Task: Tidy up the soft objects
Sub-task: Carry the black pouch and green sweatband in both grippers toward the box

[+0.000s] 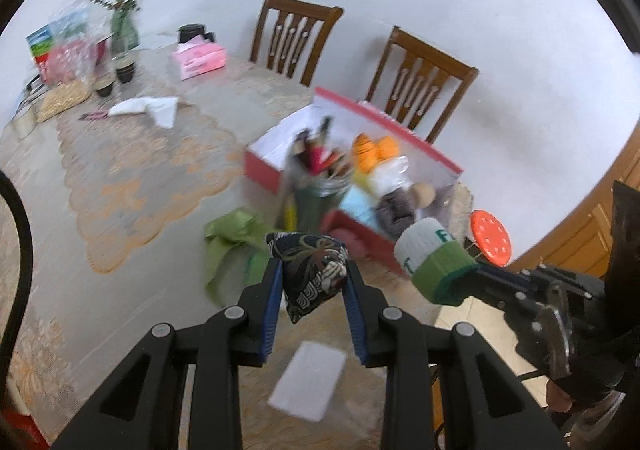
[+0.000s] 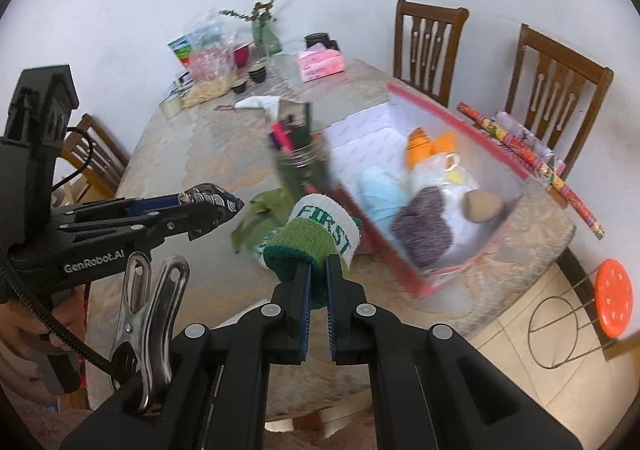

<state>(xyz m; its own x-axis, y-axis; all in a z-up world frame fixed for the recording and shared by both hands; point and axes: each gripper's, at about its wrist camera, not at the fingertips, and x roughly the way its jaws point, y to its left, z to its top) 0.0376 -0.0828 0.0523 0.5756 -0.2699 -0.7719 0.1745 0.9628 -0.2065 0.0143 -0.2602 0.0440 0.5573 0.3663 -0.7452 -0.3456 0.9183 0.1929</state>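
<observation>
Dark patterned beanbag clamped between left gripper jaws

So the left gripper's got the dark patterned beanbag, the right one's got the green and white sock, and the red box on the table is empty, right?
Not quite: the red box is not empty. The right wrist view shows soft things already in it, among them an orange toy and a purple knit item. The rest holds: the left gripper grips the dark patterned beanbag, and the right gripper holds the green and white sock.
</observation>
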